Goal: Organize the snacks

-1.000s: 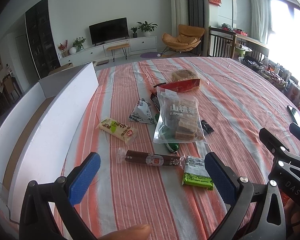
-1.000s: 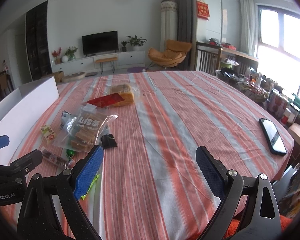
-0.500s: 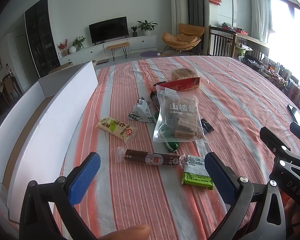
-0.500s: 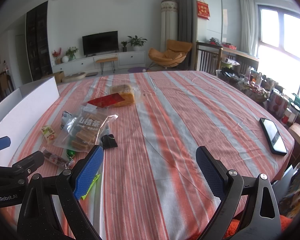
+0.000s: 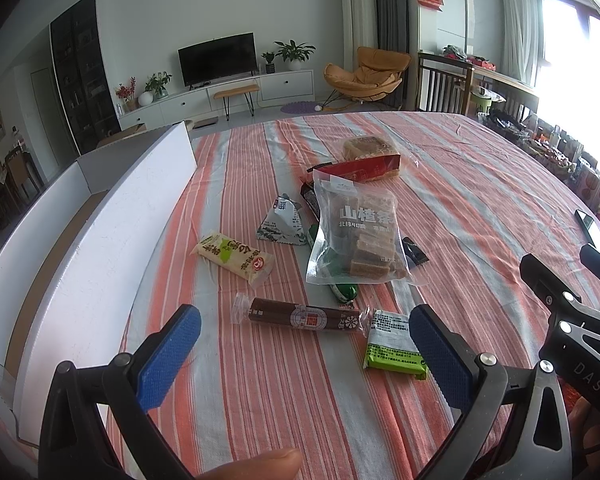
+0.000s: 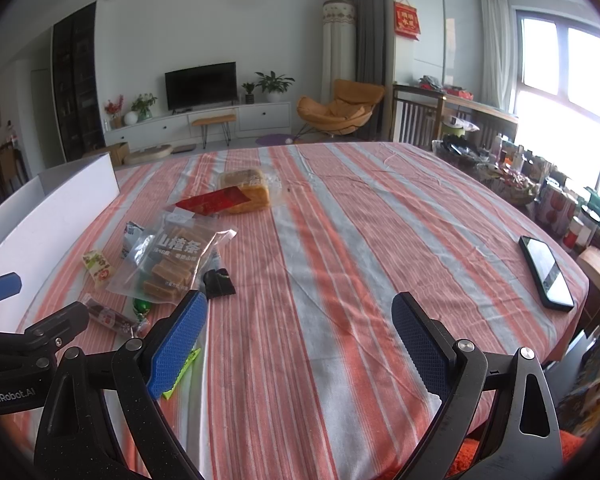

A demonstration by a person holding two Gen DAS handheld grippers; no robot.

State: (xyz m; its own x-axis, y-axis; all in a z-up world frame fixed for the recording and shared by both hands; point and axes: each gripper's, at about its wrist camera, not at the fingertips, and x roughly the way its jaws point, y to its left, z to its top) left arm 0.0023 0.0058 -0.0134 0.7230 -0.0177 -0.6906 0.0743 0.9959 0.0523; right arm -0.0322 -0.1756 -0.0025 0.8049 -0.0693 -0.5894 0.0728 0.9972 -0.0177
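Left wrist view: left gripper (image 5: 304,344) spread wide, holding nothing, above the striped table (image 5: 480,184); brown sausage stick (image 5: 300,315), green packet (image 5: 394,346), yellow bar (image 5: 236,254), clear hawthorn bag (image 5: 358,236) and bread pack (image 5: 370,158) loose on the cloth; white box (image 5: 100,232) alongside, no snacks seen inside. Right wrist view: right gripper (image 6: 300,344) likewise spread, unladen; phone (image 6: 546,272) well apart. Sorting apparently unstarted; all items remain.

Wrapped snacks (image 5: 354,236) scattered flat on striped cloth — white box (image 5: 80,240) alongside
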